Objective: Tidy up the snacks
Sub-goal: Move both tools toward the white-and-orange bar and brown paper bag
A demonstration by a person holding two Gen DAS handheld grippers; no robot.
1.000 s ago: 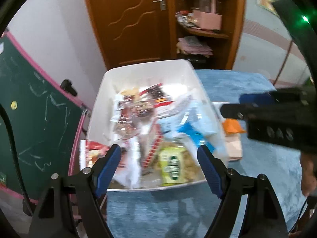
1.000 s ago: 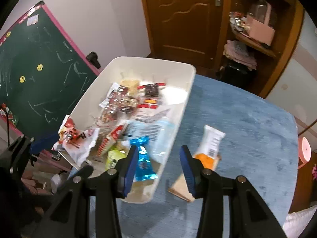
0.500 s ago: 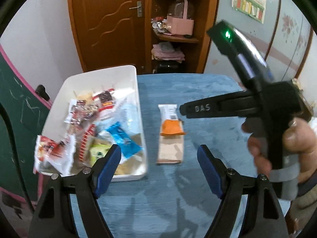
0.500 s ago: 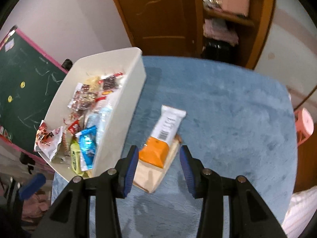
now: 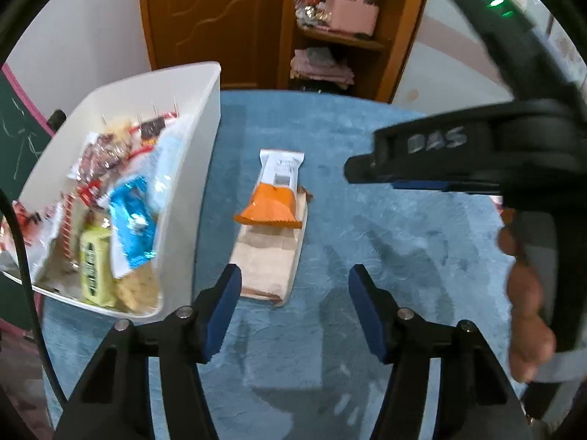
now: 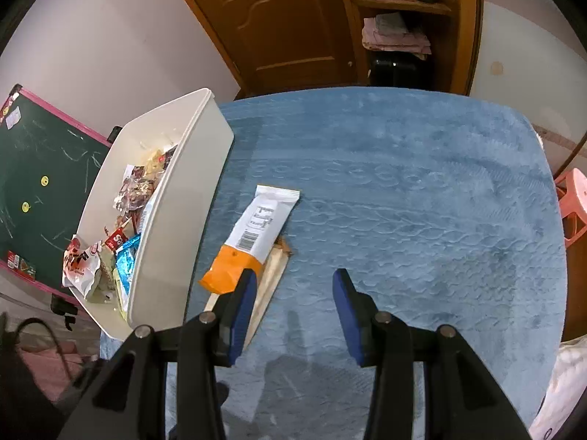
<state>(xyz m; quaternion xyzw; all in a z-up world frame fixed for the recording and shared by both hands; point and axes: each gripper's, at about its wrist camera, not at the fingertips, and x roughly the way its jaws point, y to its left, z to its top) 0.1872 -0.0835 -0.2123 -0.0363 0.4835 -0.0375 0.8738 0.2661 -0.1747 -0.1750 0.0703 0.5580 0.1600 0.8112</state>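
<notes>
While lying just ahead, snack packet (image 5: 277, 198) beyond left hand-held gripper (image 5: 295, 286), half-open, empty.

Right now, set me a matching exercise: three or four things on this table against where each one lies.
Things:
1. orange-and-white packet
2. tan packet
3. blue foil snack
4. white bin

Places:
A. inside the bin
B. at the table's edge, beside the loose packets
C. lying on top of another packet
D. flat on the blue cloth, partly covered

Pairs: 1-C, 2-D, 3-A, 4-B
</notes>
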